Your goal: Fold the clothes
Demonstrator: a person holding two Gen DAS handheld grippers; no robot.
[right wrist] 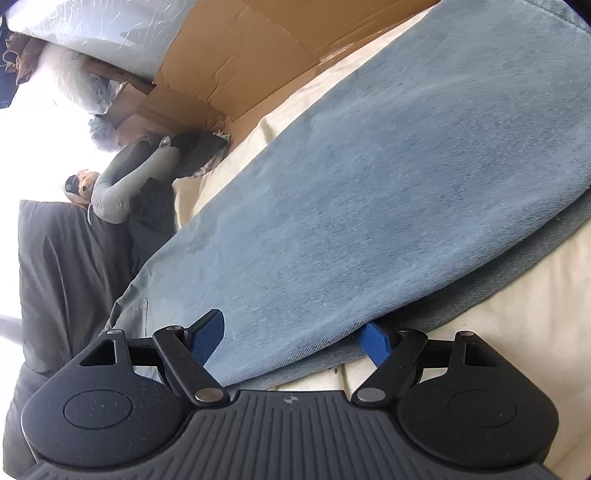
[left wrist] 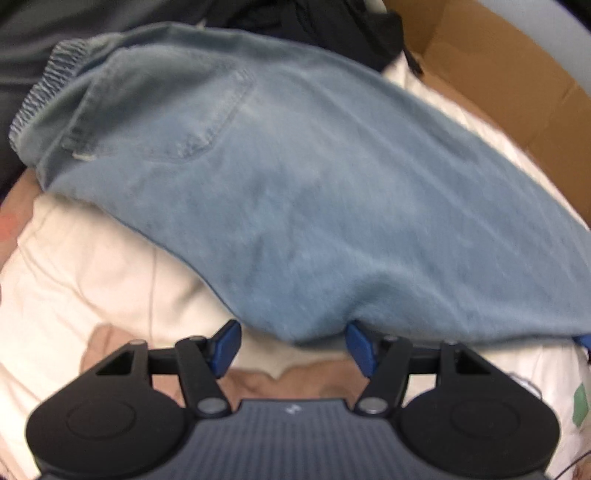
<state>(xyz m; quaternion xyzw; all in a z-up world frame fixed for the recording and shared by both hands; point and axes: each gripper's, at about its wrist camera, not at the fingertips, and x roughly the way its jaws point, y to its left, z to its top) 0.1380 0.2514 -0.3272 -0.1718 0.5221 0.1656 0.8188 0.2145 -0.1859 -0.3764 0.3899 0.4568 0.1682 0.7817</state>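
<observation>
Cream sheet (left wrist: pixel 85 266) spread underneath; brown cardboard (right wrist: pixel 236 62) along the far edge, plastic-wrapped bundle (right wrist: pixel 92 33) beyond, glaring white light at left.

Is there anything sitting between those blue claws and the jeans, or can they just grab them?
Nothing visible blocks either one. The jeans lie on the white bedding, their edge at the left gripper. The right gripper already straddles the denim edge, jaws open.
</observation>
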